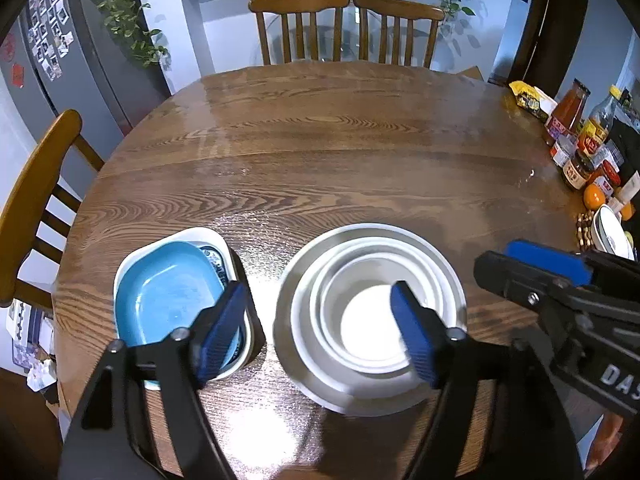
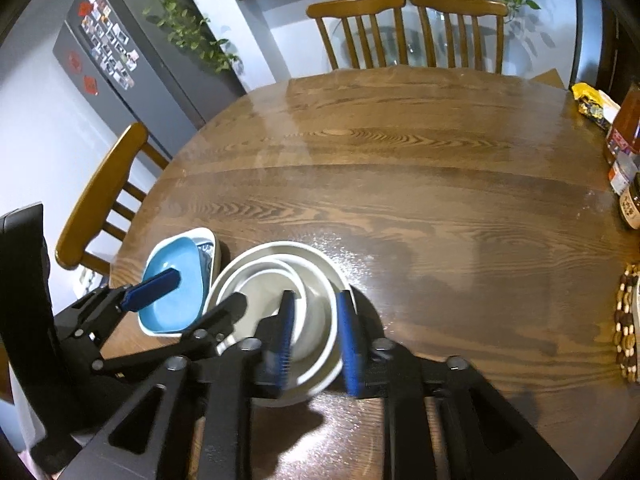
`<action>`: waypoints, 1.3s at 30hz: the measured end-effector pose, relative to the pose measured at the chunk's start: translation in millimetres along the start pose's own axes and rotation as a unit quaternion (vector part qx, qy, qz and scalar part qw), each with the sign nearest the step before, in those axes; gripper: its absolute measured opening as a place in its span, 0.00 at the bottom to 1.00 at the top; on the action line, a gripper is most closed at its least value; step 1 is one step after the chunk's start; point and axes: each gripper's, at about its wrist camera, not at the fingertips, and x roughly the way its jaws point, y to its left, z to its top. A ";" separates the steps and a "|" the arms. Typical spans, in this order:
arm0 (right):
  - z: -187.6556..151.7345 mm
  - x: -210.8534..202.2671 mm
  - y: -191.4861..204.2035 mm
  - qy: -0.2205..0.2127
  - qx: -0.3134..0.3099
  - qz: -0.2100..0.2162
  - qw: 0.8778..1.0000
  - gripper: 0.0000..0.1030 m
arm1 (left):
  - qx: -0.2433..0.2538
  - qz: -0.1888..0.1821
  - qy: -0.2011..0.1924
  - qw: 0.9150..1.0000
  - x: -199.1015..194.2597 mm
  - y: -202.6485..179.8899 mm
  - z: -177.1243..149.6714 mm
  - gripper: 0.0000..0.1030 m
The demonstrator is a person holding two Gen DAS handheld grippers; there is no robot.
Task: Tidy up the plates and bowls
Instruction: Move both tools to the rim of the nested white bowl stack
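Observation:
A stack of round white bowls sits on the near part of the wooden table. Left of it a blue rectangular dish lies nested in a white rectangular dish. My left gripper is open above the gap between the two stacks, holding nothing. My right gripper is partly open, its fingers straddling the right rim of the white bowl stack; I see no firm grip. The blue dish shows left of it.
Sauce bottles and jars, oranges and a white plate crowd the table's right edge. A beaded trivet lies at the right. Wooden chairs stand at the far side and at the left. A fridge is at the left.

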 end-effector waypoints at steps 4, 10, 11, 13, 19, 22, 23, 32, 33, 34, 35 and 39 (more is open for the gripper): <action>-1.8 -7.6 -6.3 -0.009 0.011 0.003 1.000 0.45 | -0.003 0.003 -0.005 1.000 -4.8 2.3 -1.0 0.76; -7.3 -14.3 -8.3 -0.009 0.007 0.020 1.000 0.59 | -0.010 0.014 -0.016 1.000 -12.2 4.4 -5.0 0.86; -9.1 -15.4 -7.9 -0.009 0.004 0.021 1.000 0.61 | -0.012 0.014 -0.015 1.000 -12.4 5.0 -5.7 0.89; -11.7 -16.1 -8.2 -0.009 0.001 0.021 1.000 0.61 | -0.016 0.017 -0.014 1.000 -13.4 6.7 -7.3 0.95; -15.1 -13.6 -16.2 0.001 0.014 0.021 1.000 0.62 | -0.036 0.007 0.002 0.999 -13.7 18.9 -15.3 0.97; -17.0 -11.1 -19.1 0.010 0.017 0.010 1.000 0.62 | -0.061 -0.003 0.021 0.998 -10.9 34.1 -22.8 0.97; -18.1 -9.4 -21.0 0.015 0.018 0.006 1.000 0.62 | -0.071 -0.006 0.027 0.997 -9.7 40.4 -25.5 0.97; -24.2 7.5 -35.5 0.047 0.041 0.002 0.998 0.62 | -0.170 -0.016 0.072 0.983 7.1 83.1 -45.0 0.96; -24.7 9.4 -37.1 0.049 0.044 0.002 0.998 0.62 | -0.176 -0.023 0.080 0.981 11.0 83.2 -46.3 0.96; -25.4 12.4 -38.8 0.053 0.047 0.002 0.998 0.62 | -0.178 -0.027 0.085 0.980 13.3 82.6 -46.5 0.96; -25.7 14.3 -39.8 0.055 0.048 0.004 0.997 0.62 | -0.179 -0.029 0.092 0.979 16.8 81.4 -46.9 0.96; -26.3 23.1 -43.6 0.057 0.062 0.011 0.996 0.62 | -0.205 -0.044 0.113 0.971 27.7 77.7 -48.0 0.95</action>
